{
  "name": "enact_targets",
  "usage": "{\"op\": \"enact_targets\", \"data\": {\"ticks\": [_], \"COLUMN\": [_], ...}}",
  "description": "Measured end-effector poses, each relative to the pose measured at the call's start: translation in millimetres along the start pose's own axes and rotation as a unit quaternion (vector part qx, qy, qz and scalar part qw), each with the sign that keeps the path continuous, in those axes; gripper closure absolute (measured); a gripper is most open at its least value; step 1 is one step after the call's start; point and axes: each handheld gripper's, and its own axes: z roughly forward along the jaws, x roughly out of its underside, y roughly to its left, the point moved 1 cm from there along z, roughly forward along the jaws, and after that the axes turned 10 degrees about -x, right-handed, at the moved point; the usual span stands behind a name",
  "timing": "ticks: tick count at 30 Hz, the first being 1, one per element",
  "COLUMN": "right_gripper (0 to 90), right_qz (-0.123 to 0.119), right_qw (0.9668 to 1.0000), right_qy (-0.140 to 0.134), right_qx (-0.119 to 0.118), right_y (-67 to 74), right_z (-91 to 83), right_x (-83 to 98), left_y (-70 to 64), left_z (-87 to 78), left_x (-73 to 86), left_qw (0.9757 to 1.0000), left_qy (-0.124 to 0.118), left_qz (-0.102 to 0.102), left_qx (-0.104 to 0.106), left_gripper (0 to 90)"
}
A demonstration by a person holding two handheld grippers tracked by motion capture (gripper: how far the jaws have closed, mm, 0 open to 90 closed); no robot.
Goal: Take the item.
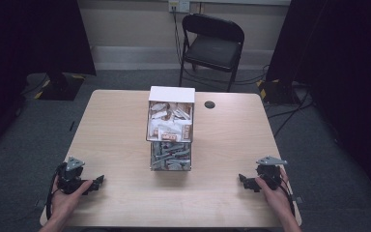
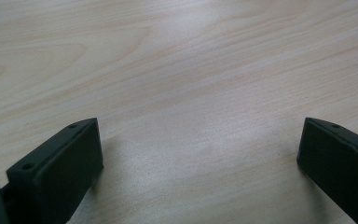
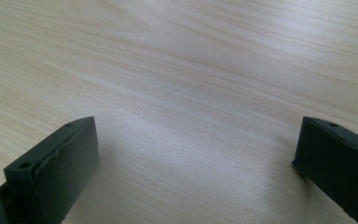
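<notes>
A clear two-tier box (image 1: 170,126) stands at the middle of the wooden table (image 1: 232,145). Its upper tier holds several white and brown packets, its lower tier several grey ones, under a white lid. My left gripper (image 1: 96,183) rests near the front left edge in a hand, jaws pointing right toward the centre. My right gripper (image 1: 244,181) rests near the front right edge, jaws pointing left. In the left gripper view the left gripper (image 2: 200,144) stands open over bare wood. In the right gripper view the right gripper (image 3: 196,144) is open too, nothing between its jaws.
A small black round spot (image 1: 209,104) sits on the table behind and right of the box. Beyond the far edge stands a black folding chair (image 1: 212,46). Cables run over the grey floor, and dark curtains hang at both sides.
</notes>
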Motion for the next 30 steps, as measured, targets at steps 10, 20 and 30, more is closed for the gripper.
{"op": "enact_targets", "data": {"ticks": [10, 20, 30], "right_gripper": [0.0, 0.0, 0.0], "right_qz": [0.0, 0.001, 0.001], "right_qw": [1.0, 1.0, 1.0], "right_qy": [0.0, 0.0, 0.0], "right_qx": [0.001, 0.002, 0.002], "right_y": [0.0, 0.1, 0.2], "right_z": [0.0, -0.1, 0.0], "right_x": [0.0, 0.0, 0.0], "left_y": [-0.5, -0.4, -3.9], "left_z": [-0.2, -6.4, -10.2], "left_x": [-0.1, -1.9, -5.6], "left_qw": [1.0, 0.9999, 0.9999], "left_qy": [0.001, -0.004, -0.012], "left_qz": [-0.003, -0.009, 0.001], "left_qx": [-0.002, 0.002, 0.012], "left_gripper": [0.0, 19.3, 19.6]}}
